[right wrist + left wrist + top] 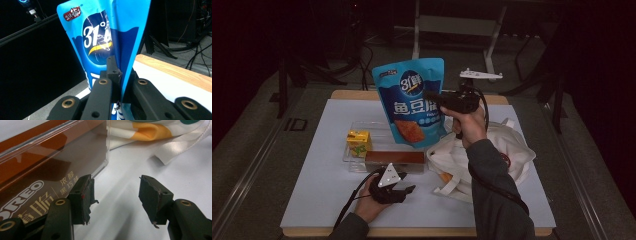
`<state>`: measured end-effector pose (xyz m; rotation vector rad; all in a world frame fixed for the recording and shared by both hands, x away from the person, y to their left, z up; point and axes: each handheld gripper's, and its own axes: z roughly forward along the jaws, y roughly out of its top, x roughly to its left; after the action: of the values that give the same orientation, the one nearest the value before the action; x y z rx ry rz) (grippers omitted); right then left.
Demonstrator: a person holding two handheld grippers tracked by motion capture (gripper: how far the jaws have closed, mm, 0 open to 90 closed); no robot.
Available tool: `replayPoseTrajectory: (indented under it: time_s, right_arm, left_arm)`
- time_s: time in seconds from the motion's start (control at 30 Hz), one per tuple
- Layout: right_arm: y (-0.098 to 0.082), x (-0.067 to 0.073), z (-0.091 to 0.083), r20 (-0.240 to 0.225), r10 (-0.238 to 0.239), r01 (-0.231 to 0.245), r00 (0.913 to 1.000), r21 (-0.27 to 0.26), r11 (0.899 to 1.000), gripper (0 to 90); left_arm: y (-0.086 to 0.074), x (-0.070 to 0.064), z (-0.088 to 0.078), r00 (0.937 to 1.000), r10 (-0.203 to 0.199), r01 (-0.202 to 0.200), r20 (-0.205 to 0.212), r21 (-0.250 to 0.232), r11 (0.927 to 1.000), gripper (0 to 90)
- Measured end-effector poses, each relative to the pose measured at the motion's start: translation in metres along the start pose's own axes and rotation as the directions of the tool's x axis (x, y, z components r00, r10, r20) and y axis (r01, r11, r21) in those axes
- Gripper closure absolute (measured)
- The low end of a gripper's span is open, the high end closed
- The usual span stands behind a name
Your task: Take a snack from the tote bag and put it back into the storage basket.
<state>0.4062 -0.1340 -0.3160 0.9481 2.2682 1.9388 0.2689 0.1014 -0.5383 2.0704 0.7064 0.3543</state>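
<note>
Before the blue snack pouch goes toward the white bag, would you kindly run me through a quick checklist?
1. Right gripper clamps the blue pouch by its edge: ok.
2. Pouch lifted off the white mat: ok.
3. White cloth bag mouth open enough to take the pouch: cannot tell.
4. Left gripper free, fingers apart with nothing between them: ok.
5. Left gripper close beside the brown Oreo box; touching it or not: cannot tell.
6. Yellow carton stands away from the bag: ok.

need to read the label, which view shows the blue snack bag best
The high view: the blue snack bag faces the camera whole, held up by the right gripper. The right gripper view has it folded edge-on between the shut jaws.
</note>
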Motion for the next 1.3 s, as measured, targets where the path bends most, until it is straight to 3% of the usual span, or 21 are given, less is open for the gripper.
replayPoseTrajectory:
  time_s: [1.3]
  right_arm:
    - [-0.013, -0.011, 0.063, 0.025, 0.064, -0.065, 0.9976, 0.035, 0.997, 89.1]
  left_arm:
    - [0.000, -0.001, -0.001, 1.0000, 0.009, -0.009, 0.000, -0.004, 0.9999, 44.4]
